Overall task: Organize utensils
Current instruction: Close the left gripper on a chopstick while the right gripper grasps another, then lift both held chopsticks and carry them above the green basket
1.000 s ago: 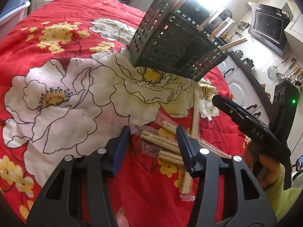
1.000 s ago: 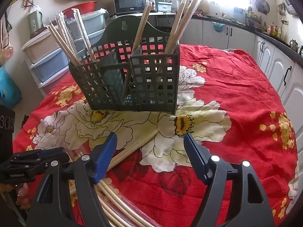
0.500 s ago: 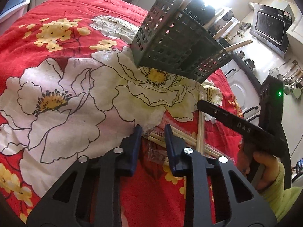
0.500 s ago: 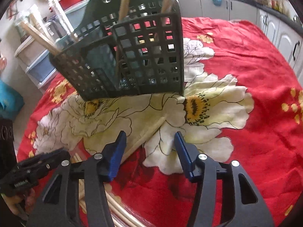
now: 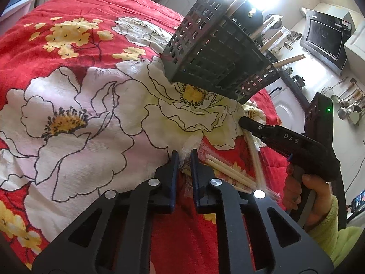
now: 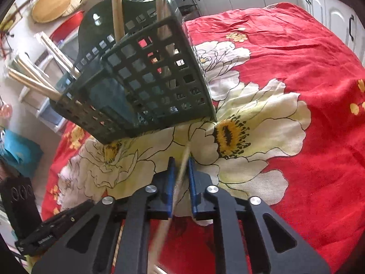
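A dark green slotted utensil holder (image 5: pixel 219 59) stands on the red flowered tablecloth (image 5: pixel 79 96), with several chopsticks upright in it (image 6: pixel 117 11). Wrapped chopsticks (image 5: pixel 228 171) lie on the cloth in clear plastic. My left gripper (image 5: pixel 184 157) is shut on the plastic wrapper end of that packet. My right gripper (image 6: pixel 181 166) is shut on a single bare wooden chopstick (image 6: pixel 178 182) that runs between its blue pads, just in front of the holder (image 6: pixel 146 86). The right gripper also shows in the left wrist view (image 5: pixel 244 123), close beside the left one.
Kitchen cabinets (image 6: pixel 337 18) and a microwave (image 5: pixel 326 36) stand beyond the table. Storage drawers (image 6: pixel 45 91) stand at the left behind the holder. Ladles hang on the wall (image 5: pixel 349 105). Red cloth stretches to the right (image 6: pixel 308 68).
Both grippers went from wide open to shut. The left closed on the chopstick packet's wrapper; the right moved towards the holder and closed on a single chopstick.
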The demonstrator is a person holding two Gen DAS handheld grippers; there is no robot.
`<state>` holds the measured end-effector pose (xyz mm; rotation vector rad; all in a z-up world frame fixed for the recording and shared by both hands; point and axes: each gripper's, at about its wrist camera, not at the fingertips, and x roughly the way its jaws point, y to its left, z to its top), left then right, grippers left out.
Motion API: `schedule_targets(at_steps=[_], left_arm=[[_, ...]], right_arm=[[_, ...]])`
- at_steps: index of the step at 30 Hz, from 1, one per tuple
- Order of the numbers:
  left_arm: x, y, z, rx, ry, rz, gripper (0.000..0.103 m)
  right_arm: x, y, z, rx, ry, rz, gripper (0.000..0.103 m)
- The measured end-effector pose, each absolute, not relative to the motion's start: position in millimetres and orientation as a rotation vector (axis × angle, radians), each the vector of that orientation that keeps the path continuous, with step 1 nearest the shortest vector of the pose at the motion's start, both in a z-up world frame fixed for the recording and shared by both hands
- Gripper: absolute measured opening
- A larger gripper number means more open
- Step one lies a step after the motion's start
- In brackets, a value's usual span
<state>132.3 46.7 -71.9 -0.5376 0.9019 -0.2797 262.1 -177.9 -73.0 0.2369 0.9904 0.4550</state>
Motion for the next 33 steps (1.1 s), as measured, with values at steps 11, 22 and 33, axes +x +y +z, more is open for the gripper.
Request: schedule_targets(at_steps=[11,22,33], left_arm=[[126,56,-57,-0.545,0.853,-0.278,0.002],[123,67,-27,-0.549,0.759,-0.25,0.002],[127,68,25,-0.525,0.619,-0.272,0.001]], right_arm=[[251,-190,-50,0.278,0.909,0.488,0.008],[233,-186,-21,0.257,0.815,0.532,0.008],[219,-184,16,0.225,0.697,0.567,0.008]])
